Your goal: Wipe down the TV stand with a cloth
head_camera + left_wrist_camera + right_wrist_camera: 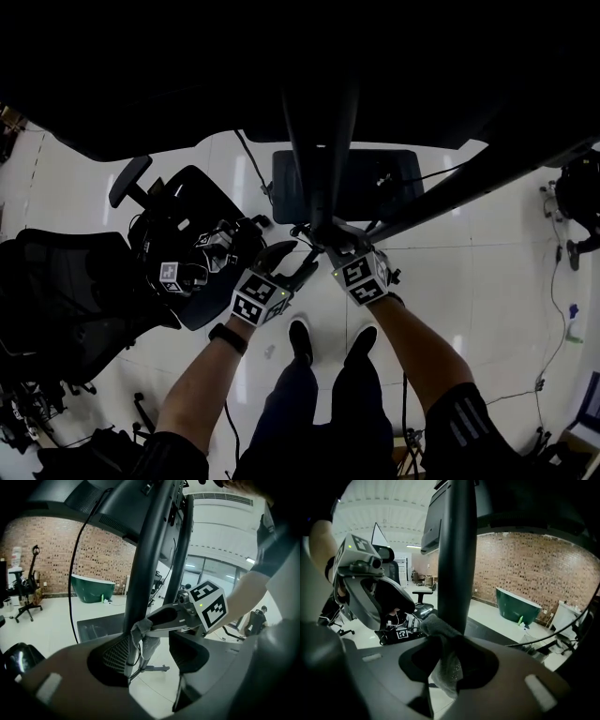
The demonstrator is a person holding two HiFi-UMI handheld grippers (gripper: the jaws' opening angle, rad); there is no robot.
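Clamped in the right gripper (330, 246), a grey cloth (443, 660), jaws closed on it and pressing it against the dark upright post of the TV stand (457, 550). Left gripper (295, 264) close beside at the same post, jaws apart, nothing pinched. Below, glossy white floor (487, 272) with the stand's dark base plate (375, 183) and a black office chair (66, 291); further off, a brick wall (534, 559) and a green tub (518, 604).
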